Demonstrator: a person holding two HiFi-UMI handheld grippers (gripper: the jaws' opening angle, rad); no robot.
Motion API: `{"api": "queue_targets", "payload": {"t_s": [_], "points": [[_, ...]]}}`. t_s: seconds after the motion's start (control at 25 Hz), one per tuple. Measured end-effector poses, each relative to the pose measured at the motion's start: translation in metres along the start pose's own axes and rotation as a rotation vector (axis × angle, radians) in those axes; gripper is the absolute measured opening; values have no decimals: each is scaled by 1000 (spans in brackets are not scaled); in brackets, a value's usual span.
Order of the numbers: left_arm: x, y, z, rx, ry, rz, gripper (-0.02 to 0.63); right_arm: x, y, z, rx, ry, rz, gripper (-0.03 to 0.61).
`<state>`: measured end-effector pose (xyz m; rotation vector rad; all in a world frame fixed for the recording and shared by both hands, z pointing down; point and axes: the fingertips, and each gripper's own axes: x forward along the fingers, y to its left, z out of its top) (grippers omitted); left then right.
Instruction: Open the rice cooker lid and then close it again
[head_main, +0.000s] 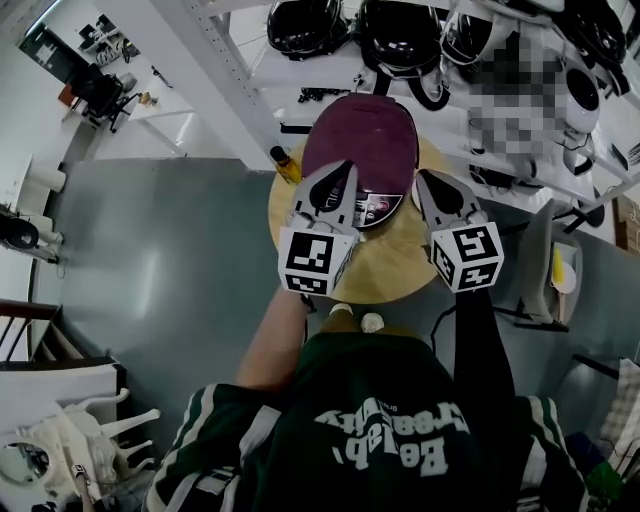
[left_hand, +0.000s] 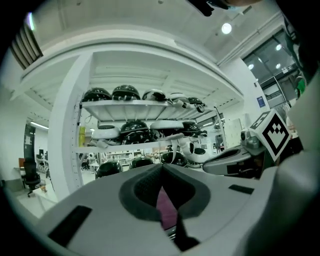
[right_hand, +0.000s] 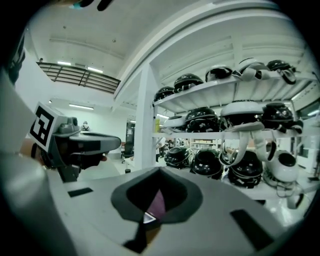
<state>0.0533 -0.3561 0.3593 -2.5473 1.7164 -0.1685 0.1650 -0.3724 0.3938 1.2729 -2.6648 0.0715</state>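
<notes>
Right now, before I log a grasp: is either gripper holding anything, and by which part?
Nothing is held: the left gripper and right gripper are both shut and empty, near the rice cooker lid.

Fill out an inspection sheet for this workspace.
Surface: round wooden table, on a grey floor.
Job's things: maroon rice cooker at the table's far side; its lid looks down.
Clutter: yellow bottle beside the cooker's left.
Grippers: left gripper shut, nothing held, over the cooker's front; right gripper shut, nothing held, just right of the cooker.
Cables: what looks like a thin dark cable by the table's near edge; its ends are not visible.
Surroundings: white shelves of helmets behind the table; the person stands at the near edge.
</notes>
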Motion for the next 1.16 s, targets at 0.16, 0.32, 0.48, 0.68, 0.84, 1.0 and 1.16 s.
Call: {"api": "queue_targets", "payload": {"t_s": [0.16,0.32,0.48,0.68,0.84,1.0,1.16], "points": [[-1,-2,0,-3,5,1,0,-7,-9,6,-7,-29,-38,3],[-1,-3,0,10,6,1,0,-10,-13,8,-38,-35,-68,3],[-1,-5,0,16,9,-6,0,-12,-13,9,-35,-39,-71,3],[-1,-5,2,16,7,-10,0,-14,-15,9,-38,-37,-74,3],[-3,-4,2,15,12,-13,0,-15,-13,10,-42,-35,-76,3],[-4,-4,3,14,9,-14,0,-15,-12,10,-43,-35,-75,3],[-4,-5,3,14,14,-16,0,-17,-12,10,-43,-36,-77,3]]}}
